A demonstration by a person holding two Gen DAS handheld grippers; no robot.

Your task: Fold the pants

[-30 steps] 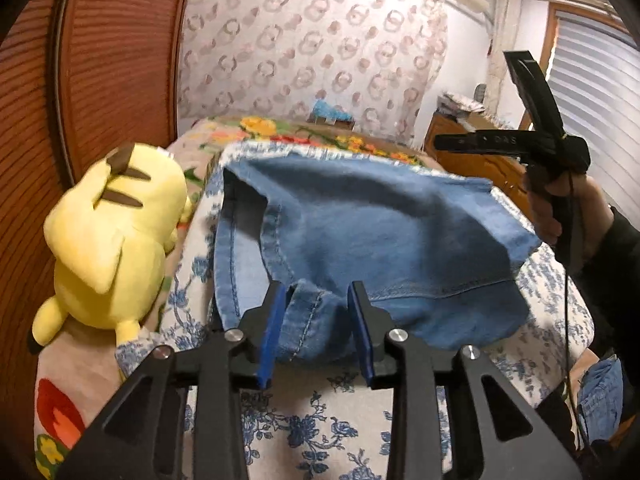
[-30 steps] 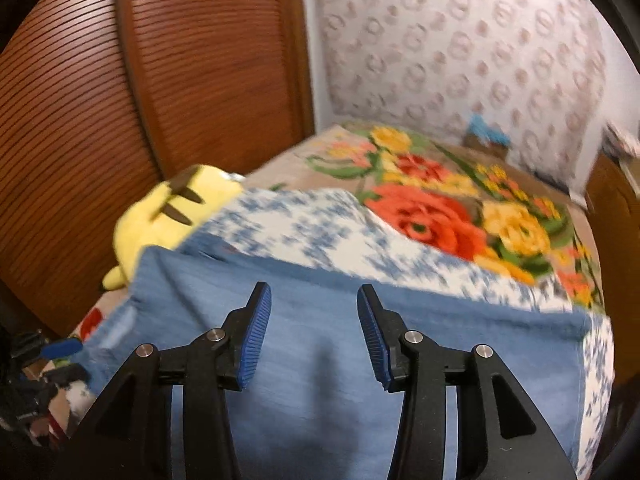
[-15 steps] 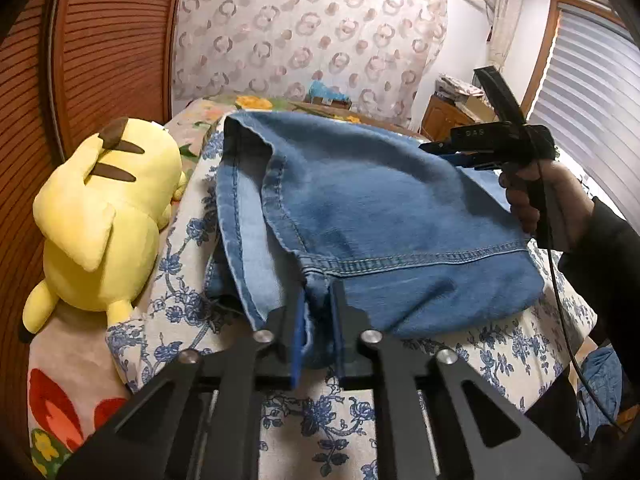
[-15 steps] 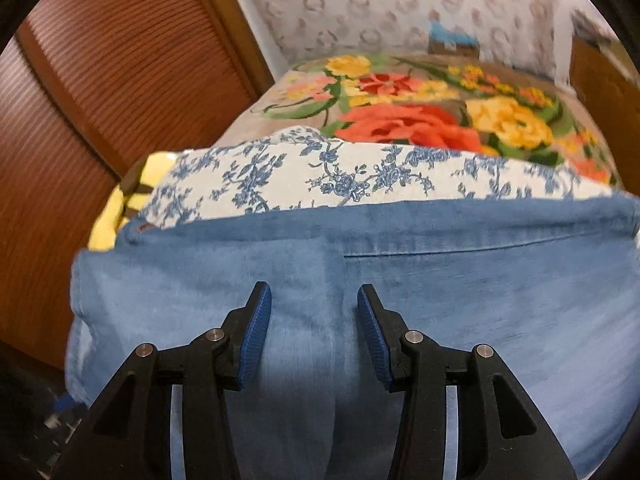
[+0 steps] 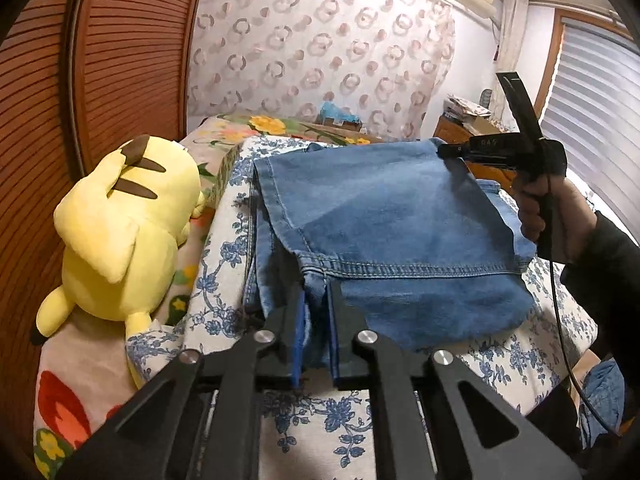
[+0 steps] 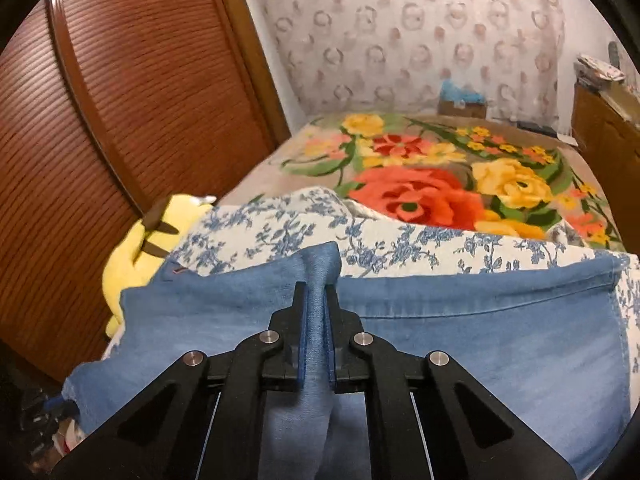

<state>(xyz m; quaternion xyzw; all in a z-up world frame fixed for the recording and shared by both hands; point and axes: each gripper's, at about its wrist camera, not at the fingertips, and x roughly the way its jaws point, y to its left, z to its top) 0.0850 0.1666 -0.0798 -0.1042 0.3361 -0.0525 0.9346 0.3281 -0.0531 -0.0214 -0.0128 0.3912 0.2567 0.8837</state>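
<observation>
Pinching jeans (image 5: 392,216) on the bed (image 5: 320,412) with both: left gripper (image 5: 316,312) easing slightly at the hem corner, right gripper (image 6: 316,316) clamped on a far ridge; probably readying another fold

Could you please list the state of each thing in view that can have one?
Jeans: partly folded, lying on the bed.
Left gripper: shut on the jeans' hem.
Right gripper: shut on a pinched ridge of denim.
Plush: lying beside the jeans.
Blinds: lowered.
</observation>
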